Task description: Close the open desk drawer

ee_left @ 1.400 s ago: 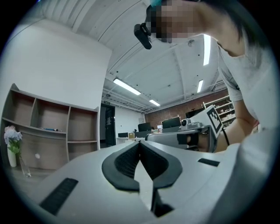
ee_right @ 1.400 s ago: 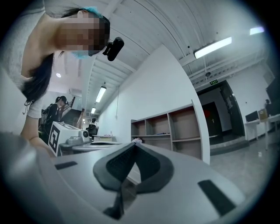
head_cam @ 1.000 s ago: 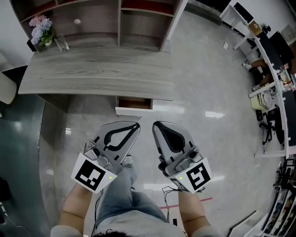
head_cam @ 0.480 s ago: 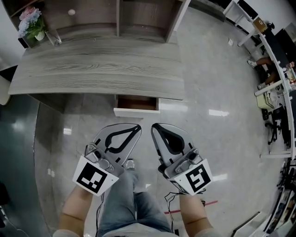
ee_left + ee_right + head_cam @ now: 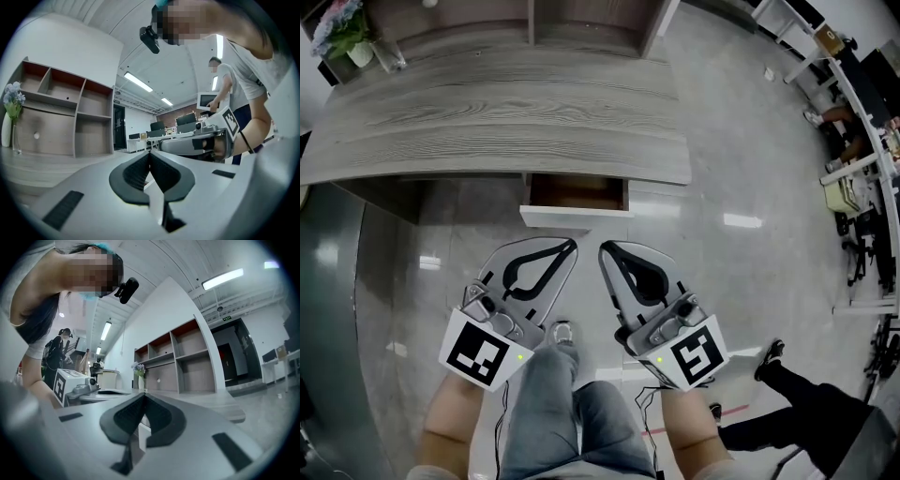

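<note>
The drawer (image 5: 577,194) stands pulled out from under the front edge of the table (image 5: 487,122), at 12 o'clock in the head view. Over the floor (image 5: 750,169), short of the drawer's white front, the left tool (image 5: 571,246) sits at its 7 o'clock and the right tool (image 5: 605,249) at its 5 o'clock. Each has its jaws pressed together on nothing.

Office, open-plan. Grey wood-grain tabletop (image 5: 487,131) w/ cubby shelf unit (image 5: 581,21) at far side, flower vase (image 5: 342,36) far left. Rows of white desks (image 5: 853,141) at right, monitors (image 5: 185,120), ceiling strip lights (image 5: 137,82), polished floor (image 5: 741,141).
</note>
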Action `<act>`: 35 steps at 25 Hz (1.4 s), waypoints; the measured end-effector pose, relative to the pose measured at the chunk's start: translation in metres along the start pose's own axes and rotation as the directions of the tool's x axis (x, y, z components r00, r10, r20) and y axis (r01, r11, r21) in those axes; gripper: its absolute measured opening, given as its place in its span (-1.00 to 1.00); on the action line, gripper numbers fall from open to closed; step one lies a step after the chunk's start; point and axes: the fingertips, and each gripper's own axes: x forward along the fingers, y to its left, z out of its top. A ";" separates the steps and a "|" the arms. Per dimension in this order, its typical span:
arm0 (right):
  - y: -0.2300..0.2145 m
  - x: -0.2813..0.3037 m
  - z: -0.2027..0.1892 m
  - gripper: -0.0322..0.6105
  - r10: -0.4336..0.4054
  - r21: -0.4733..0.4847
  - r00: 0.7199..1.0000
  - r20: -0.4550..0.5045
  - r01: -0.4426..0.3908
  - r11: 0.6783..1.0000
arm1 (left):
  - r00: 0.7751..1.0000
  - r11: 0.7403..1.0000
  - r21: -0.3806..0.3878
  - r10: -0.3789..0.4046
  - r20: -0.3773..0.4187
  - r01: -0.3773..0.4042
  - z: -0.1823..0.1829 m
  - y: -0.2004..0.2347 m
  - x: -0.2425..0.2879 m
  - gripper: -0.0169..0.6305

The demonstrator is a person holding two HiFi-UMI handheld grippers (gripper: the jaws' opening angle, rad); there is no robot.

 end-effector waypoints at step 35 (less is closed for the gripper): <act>-0.060 0.032 -0.147 -0.88 -0.119 0.033 0.993 -0.018 0.120 0.992 | 0.997 0.996 0.045 0.080 -0.002 -0.080 -0.137 0.041 0.033 -0.91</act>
